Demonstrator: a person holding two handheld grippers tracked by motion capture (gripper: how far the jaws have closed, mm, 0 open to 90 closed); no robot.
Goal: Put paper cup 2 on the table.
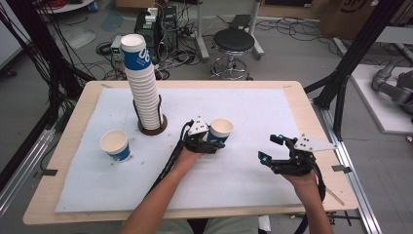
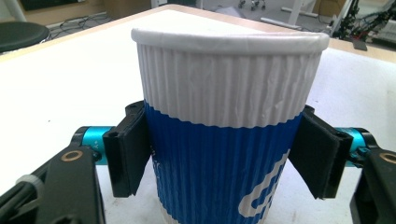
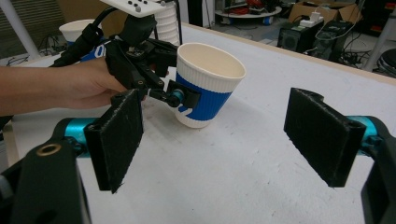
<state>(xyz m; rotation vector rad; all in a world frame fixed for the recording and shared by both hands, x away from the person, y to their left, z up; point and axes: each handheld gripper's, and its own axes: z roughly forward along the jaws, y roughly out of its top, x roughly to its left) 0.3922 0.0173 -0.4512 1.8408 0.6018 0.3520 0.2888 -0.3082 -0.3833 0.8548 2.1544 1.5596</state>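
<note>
High view: my left tongs (image 1: 213,141) clamp a blue-and-white paper cup (image 1: 220,130), tilted just above the table (image 1: 73,117); my right tongs (image 1: 273,148) gape apart, empty.

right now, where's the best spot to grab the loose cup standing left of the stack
Probably the cup by its ribbed blue wall, about mid-height, one pad on each side, coming in level from the person's side. It stands upright, mouth up, apart from the stack, and it widens upward, so it is unlikely to slip down through the pads.
</note>
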